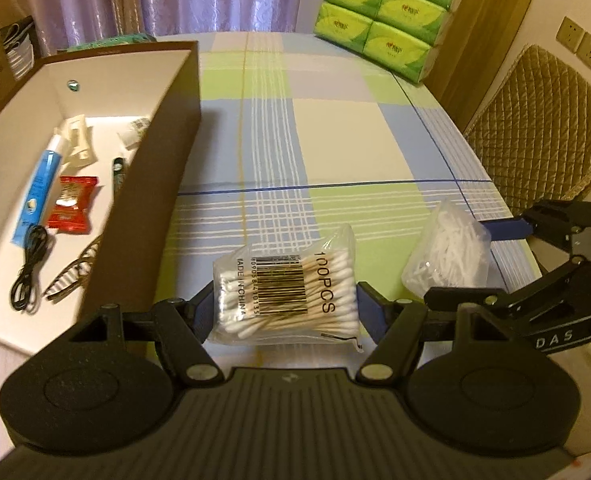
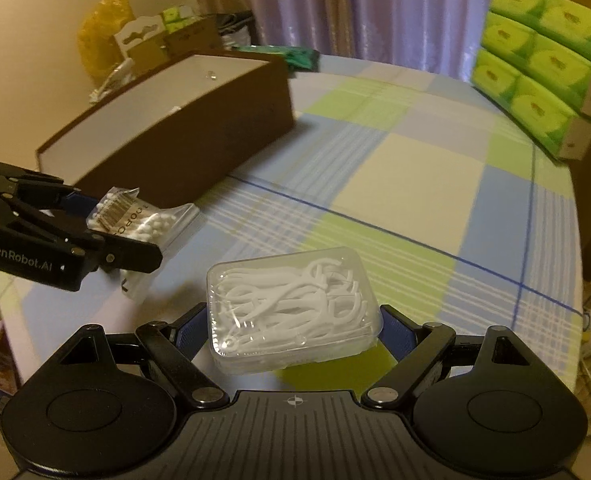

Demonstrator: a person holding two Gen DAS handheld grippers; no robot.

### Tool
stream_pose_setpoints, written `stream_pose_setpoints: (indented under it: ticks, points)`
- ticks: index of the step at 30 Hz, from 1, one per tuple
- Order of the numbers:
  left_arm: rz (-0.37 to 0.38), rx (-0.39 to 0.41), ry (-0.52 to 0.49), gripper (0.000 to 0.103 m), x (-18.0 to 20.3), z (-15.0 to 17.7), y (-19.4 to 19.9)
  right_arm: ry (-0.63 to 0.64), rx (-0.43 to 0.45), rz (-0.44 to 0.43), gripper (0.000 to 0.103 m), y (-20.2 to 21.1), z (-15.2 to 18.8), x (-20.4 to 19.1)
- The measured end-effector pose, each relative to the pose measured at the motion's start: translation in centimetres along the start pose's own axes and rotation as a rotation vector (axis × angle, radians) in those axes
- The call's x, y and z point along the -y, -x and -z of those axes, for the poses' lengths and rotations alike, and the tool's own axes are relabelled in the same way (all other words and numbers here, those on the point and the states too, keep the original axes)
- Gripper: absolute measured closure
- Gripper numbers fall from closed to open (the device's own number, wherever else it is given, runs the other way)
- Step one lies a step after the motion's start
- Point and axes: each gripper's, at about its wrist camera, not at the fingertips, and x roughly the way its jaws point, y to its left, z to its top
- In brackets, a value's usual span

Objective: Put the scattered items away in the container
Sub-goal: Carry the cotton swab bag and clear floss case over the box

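Mid-pickup: left tongs [image 1: 283, 300] pinching the cotton swab bag [image 1: 285, 290], right tongs [image 2: 293, 326] pinching the floss pick case [image 2: 291, 306]. Probably needing lifting and carrying to the box [image 1: 151, 160] next.

black tool [image 1: 285, 304], blue finger pads [image 1: 369, 312]

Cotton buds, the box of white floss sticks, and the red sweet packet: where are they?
Cotton buds [image 1: 285, 294]: left wrist view, on the barcode label in the bag's middle.
Box of floss sticks [image 2: 291, 306]: right wrist view, on the clear lid's centre.
Red sweet packet [image 1: 72, 204]: left wrist view, on the wrapper's middle.
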Motion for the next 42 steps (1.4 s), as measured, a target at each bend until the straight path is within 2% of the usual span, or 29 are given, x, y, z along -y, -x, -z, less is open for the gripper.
stream_pose_setpoints:
  ticks: [8, 15, 21, 26, 32, 42]
  points:
    - [-0.015, 0.041, -0.003, 0.036, -3.3, 0.6, 3.7, 0.029, 0.040, -0.061, 0.018, 0.6, -1.5, -4.7]
    - [-0.062, 0.080, 0.007, 0.036, -8.4, 0.8, 6.6, 0.065, 0.099, -0.123, 0.018, 0.5, -4.8, -9.1]
    - [-0.118, 0.107, -0.003, 0.036, -13.7, 0.2, 8.1, 0.102, 0.135, -0.174, 0.018, -1.4, -8.4, -13.5]
    - [-0.157, 0.102, -0.020, 0.035, -18.4, -0.8, 7.9, 0.149, 0.147, -0.190, 0.018, -4.0, -11.1, -16.9]
    - [-0.180, 0.060, -0.008, 0.035, -22.5, -1.8, 6.2, 0.201, 0.105, -0.176, 0.018, -8.6, -13.8, -19.9]
    - [-0.110, -0.046, -0.028, 0.035, -26.3, -2.7, 2.1, 0.220, -0.057, -0.142, 0.018, -13.7, -15.5, -20.8]
